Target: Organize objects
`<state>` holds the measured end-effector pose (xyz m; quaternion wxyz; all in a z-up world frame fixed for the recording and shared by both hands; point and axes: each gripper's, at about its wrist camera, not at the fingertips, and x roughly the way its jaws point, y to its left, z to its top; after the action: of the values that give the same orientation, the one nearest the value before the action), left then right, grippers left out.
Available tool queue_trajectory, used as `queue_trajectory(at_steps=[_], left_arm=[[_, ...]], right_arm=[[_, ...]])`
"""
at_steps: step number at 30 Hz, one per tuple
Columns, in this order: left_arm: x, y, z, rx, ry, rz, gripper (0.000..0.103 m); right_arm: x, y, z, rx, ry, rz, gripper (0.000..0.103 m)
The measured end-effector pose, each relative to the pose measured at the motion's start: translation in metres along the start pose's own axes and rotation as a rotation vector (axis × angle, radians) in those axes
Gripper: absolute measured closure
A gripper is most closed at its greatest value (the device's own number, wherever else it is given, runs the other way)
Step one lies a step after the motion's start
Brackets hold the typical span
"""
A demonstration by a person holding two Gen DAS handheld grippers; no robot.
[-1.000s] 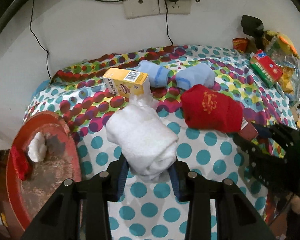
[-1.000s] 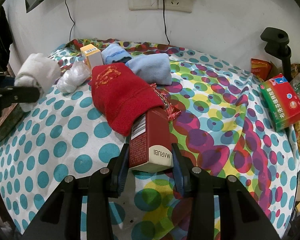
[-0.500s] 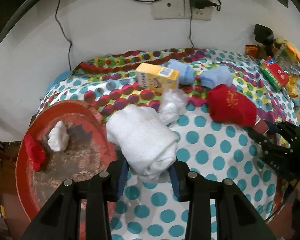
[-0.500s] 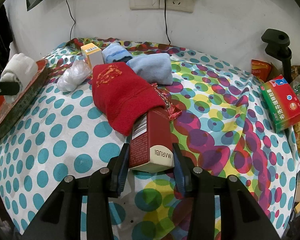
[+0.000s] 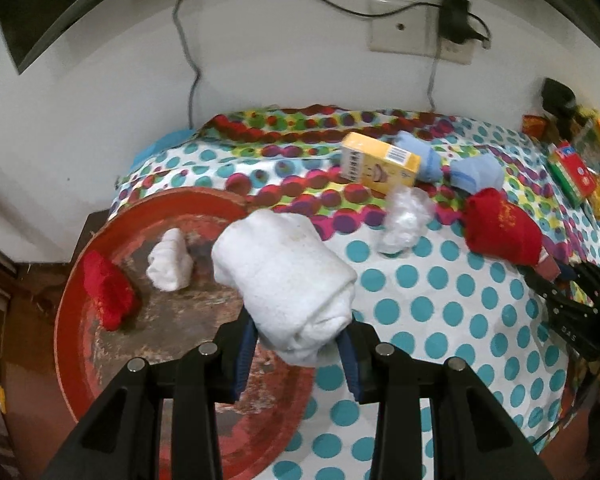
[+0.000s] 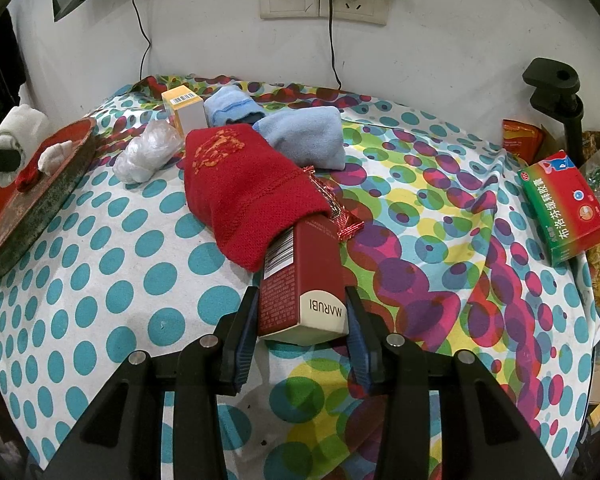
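My left gripper (image 5: 298, 354) is shut on a rolled white towel (image 5: 286, 280), held in the air over the right side of a round red tray (image 5: 100, 360). In the tray lie a small white roll (image 5: 171, 261) and a red cloth (image 5: 107, 290). My right gripper (image 6: 300, 332) is shut on a dark red MARUBI box (image 6: 300, 280) resting on the dotted tablecloth (image 6: 120, 280); the box's far end is under a red knit cloth (image 6: 244, 188). In the right wrist view the towel (image 6: 18, 132) and tray (image 6: 36, 196) appear at the far left.
On the cloth lie a yellow box (image 5: 380, 164), a crumpled clear plastic wad (image 5: 406, 220), two light blue socks (image 5: 476, 172) and a green-red medicine box (image 6: 562, 208). A black clamp stand (image 6: 556, 92) and snack packets stand at the right edge. Wall sockets with cables are behind.
My left gripper carried the white towel leftward, from over the dotted cloth to over the red tray. The right gripper and its box stayed still.
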<state>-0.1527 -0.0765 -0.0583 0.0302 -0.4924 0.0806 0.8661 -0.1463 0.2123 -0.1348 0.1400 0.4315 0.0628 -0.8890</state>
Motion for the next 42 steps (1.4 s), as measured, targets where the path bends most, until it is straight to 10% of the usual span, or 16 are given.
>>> queue_trajectory(at_steps=[25, 42], left_arm=[[0.049, 0.148, 0.029, -0.23, 0.075, 0.127, 0.066], [0.1, 0.173, 0.026, -0.243, 0.142, 0.146, 0.062]], right_arm=[[0.0, -0.001, 0.0, 0.001, 0.0, 0.0, 0.063], [0.0, -0.001, 0.0, -0.001, 0.001, -0.003, 0.063]])
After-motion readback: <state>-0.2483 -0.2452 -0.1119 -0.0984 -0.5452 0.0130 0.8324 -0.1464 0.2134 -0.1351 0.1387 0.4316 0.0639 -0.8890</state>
